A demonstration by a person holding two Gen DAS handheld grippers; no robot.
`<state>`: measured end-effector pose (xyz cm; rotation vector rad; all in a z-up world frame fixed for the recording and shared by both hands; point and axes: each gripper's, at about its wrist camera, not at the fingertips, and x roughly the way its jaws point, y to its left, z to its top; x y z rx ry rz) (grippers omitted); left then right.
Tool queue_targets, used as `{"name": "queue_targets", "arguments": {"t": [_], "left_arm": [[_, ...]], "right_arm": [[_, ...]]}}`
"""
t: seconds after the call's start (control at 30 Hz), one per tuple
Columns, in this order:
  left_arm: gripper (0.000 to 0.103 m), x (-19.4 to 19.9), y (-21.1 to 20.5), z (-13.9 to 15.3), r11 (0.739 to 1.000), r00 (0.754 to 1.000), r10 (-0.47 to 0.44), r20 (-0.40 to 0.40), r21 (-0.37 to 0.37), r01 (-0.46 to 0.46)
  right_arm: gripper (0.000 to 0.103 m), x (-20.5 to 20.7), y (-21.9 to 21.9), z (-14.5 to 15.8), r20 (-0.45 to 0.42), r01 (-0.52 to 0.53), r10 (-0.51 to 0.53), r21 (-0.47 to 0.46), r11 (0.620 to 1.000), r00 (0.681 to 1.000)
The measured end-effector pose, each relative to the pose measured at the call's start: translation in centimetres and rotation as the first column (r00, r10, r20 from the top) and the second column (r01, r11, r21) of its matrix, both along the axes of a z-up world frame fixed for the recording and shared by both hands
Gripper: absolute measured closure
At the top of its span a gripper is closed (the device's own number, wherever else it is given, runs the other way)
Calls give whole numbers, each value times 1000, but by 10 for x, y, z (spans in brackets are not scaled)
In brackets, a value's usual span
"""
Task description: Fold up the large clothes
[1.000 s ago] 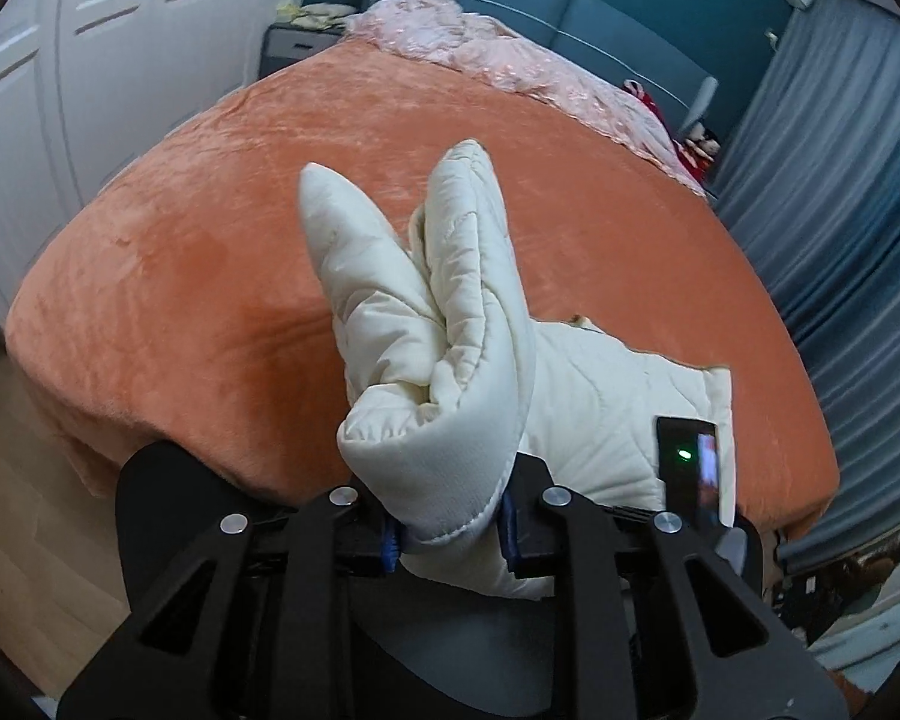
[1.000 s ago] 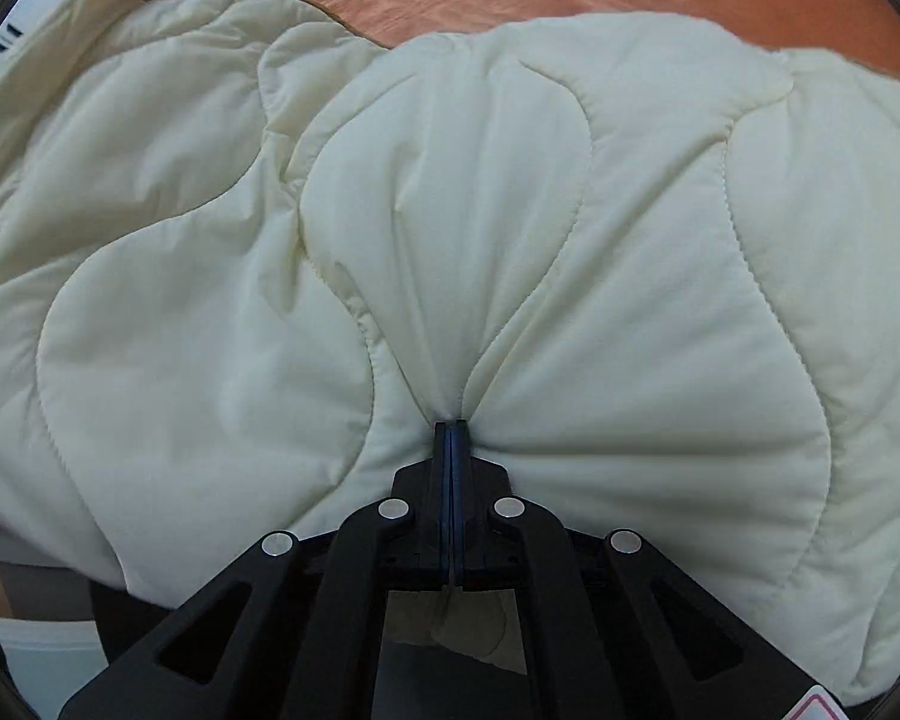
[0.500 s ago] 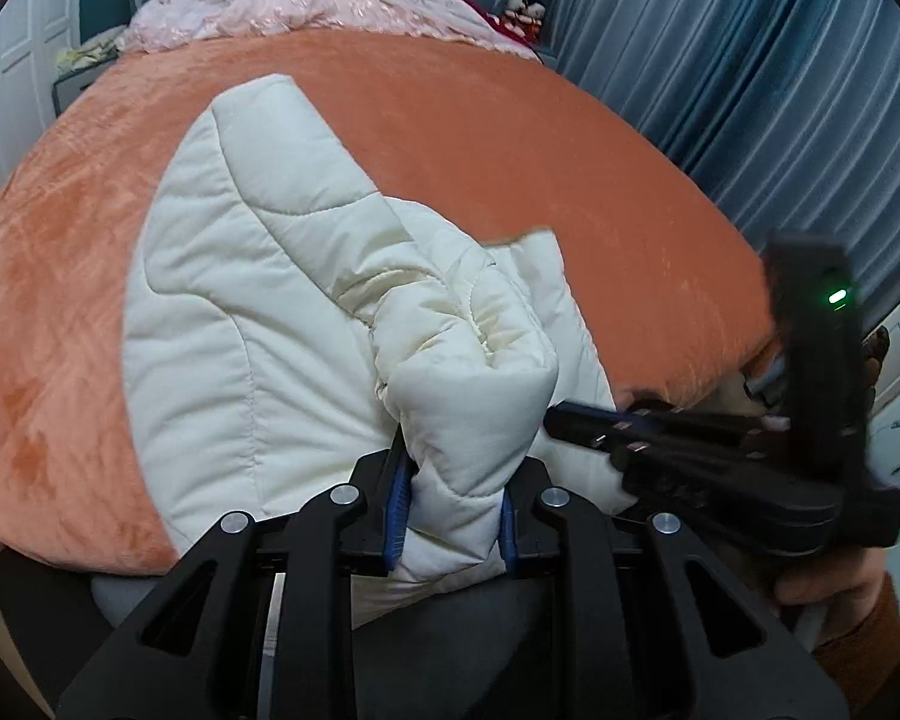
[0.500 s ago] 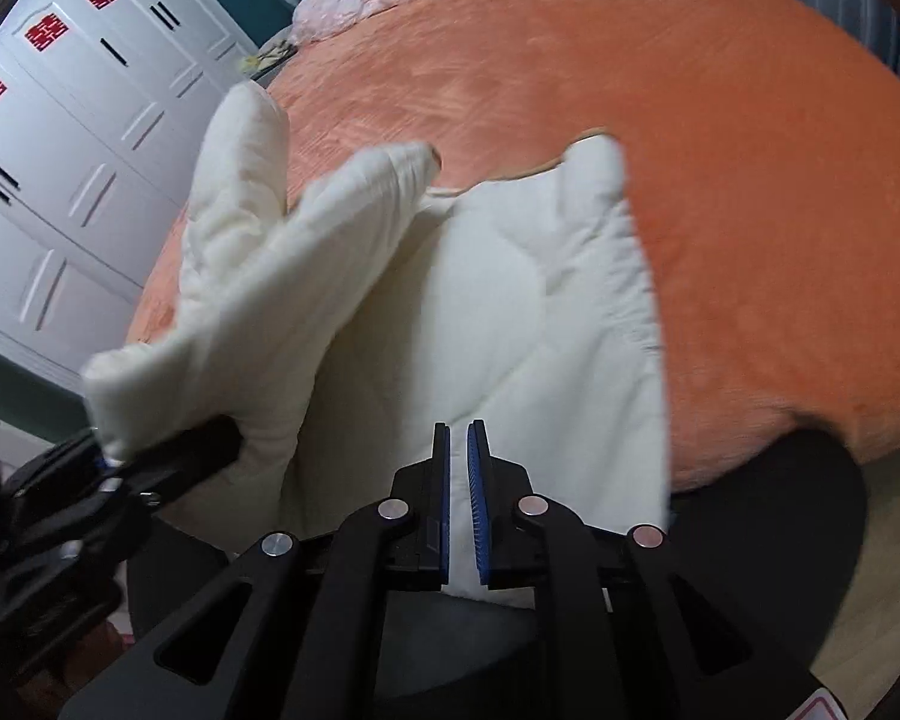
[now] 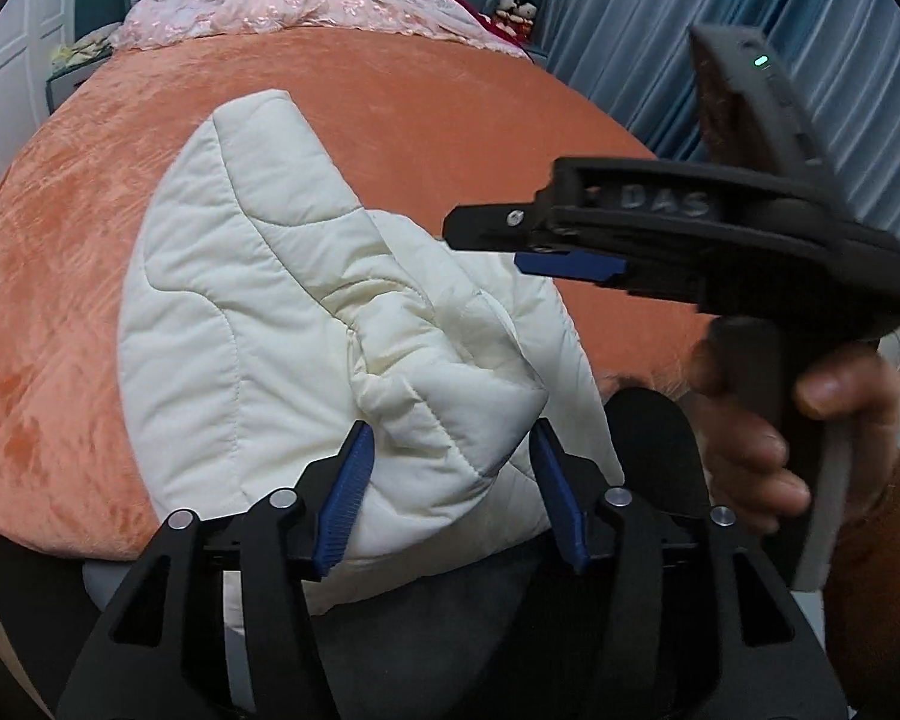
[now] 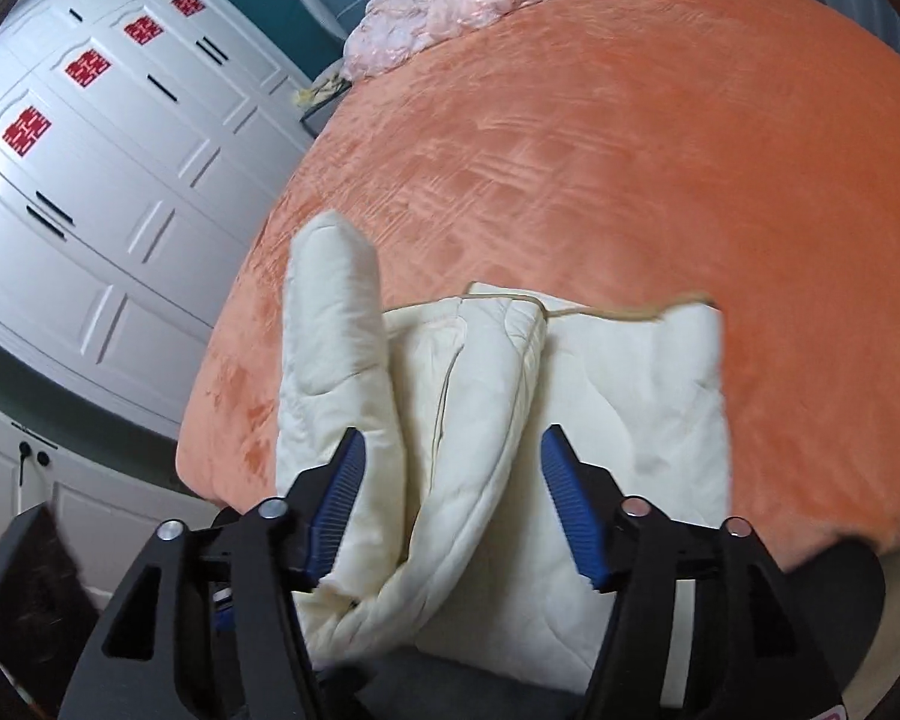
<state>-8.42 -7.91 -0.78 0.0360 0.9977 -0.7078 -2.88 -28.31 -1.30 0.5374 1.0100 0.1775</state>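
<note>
The cream jacket (image 5: 258,324) is matt quilted cloth, puffy and stitched in wavy seams. Under it, the orange bedspread (image 5: 450,120) looks like plush velvety fabric with a soft sheen. Beyond the jacket, the wardrobe doors (image 6: 120,192) are smooth painted white.

Orange plush bed (image 6: 630,168) — cream quilted garment (image 5: 240,312) at its near edge, pink bedding (image 5: 282,6) at the far end.

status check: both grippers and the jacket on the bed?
Left gripper opening, sleeve fold between its fingers, pads off it. Right gripper opening, clear above. Cream quilted jacket lies folded on orange bed. Nothing in the way.
</note>
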Motion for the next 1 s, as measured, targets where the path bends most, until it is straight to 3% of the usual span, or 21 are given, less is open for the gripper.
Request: {"name": "queue_targets", "arguments": {"t": [0.17, 0.3, 0.37, 0.4, 0.43, 0.47, 0.53, 0.63, 0.77, 0.9, 1.0], "left_arm": [[47, 8, 54, 20, 987, 989, 148, -10, -55, -148], [47, 14, 84, 37, 963, 967, 253, -16, -96, -253], [47, 18, 95, 43, 952, 955, 295, -10, -88, -295], [47, 23, 97, 44, 947, 950, 312, -9, -81, -312], [47, 26, 104, 44, 941, 944, 329, -7, -78, -328], [47, 30, 106, 42, 935, 938, 348, -10, -74, -347], [47, 40, 107, 39, 927, 930, 365, -38, -81, -367], [47, 48, 105, 36, 923, 927, 368, -75, -92, -374], [47, 49, 89, 34, 938, 942, 333, -50, -82, -336], [47, 54, 52, 16, 970, 970, 239, -41, -34, -241], [47, 60, 22, -16, 982, 976, 191, -107, 16, -190]], "right_arm": [[39, 38, 30, -23, -96, -53, 60, 80, 995, 994], [37, 41, 40, -33, -112, -59, 70, 100, 993, 991], [40, 43, 39, -38, -125, -50, 63, 102, 994, 990], [51, 43, 39, -40, -130, -50, 64, 103, 993, 989], [74, 42, 41, -41, -133, -54, 66, 95, 994, 989], [88, 42, 42, -41, -136, -57, 67, 69, 996, 988], [92, 40, 42, -41, -127, -64, 71, 58, 996, 989], [94, 22, 34, -29, -74, -60, 63, 34, 998, 995], [94, -22, -6, -17, -45, 22, -22, -9, 1000, 999], [92, -55, -55, -49, -137, 109, -106, 14, 994, 985], [77, -54, -67, -72, -190, 145, -128, 79, 986, 973]]}}
